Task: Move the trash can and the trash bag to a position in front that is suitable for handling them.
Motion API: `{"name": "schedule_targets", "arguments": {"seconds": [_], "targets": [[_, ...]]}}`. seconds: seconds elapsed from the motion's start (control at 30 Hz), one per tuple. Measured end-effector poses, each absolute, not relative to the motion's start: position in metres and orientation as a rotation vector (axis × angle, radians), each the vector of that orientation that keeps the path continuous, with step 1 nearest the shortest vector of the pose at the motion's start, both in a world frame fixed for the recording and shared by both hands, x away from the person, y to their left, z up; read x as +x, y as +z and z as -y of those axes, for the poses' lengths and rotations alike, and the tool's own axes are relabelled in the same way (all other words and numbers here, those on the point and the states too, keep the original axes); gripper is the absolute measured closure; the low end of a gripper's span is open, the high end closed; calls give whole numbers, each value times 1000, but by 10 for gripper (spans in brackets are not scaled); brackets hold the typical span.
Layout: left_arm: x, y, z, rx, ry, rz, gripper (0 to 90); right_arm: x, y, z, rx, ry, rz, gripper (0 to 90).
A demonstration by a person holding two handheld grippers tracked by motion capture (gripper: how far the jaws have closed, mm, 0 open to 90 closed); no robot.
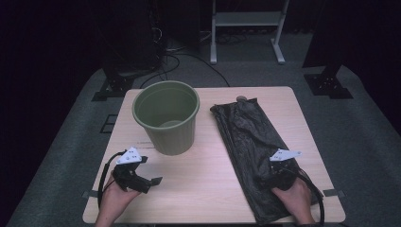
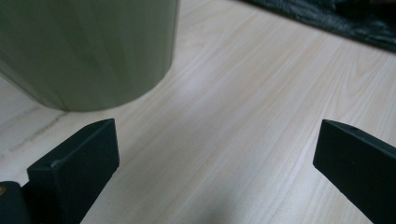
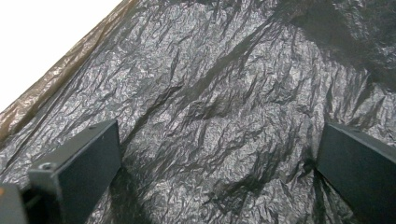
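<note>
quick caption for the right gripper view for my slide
Right gripper with fingers spread open just above the crinkled black plastic bag lying flat on the table.

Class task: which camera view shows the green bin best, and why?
The high view: the green bin appears whole, upright on the table, open rim and inside visible. The left gripper view catches just part of its side wall. The right gripper view looks at the black bag.
</note>
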State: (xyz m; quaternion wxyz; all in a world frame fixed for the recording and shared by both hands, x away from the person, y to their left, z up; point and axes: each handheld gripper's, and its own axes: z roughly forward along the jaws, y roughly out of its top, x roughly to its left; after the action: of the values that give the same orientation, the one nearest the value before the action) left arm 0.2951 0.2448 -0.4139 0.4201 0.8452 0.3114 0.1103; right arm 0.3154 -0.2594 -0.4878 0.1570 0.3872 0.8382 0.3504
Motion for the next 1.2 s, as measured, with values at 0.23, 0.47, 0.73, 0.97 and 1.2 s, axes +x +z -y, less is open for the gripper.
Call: {"name": "schedule_targets", "arguments": {"seconds": [0.23,0.47,0.73,0.97,1.2], "targets": [[302,-392,-253,2109,298,-785,0,315,-488,259,1109,1003,-2399,0],[309,-371,-258,2083,319,-782,0,315,-488,259,1109,1003,-2399,0],[320,-345,-263,2080,345,-778,0,315,-488,259,1109,1003,-2399,0],[330,-325,-268,2063,365,-783,0,315,-488,259,1109,1003,-2399,0],[339,-310,-271,2048,375,-784,0,315,-488,259,1109,1003,-2399,0]]}}
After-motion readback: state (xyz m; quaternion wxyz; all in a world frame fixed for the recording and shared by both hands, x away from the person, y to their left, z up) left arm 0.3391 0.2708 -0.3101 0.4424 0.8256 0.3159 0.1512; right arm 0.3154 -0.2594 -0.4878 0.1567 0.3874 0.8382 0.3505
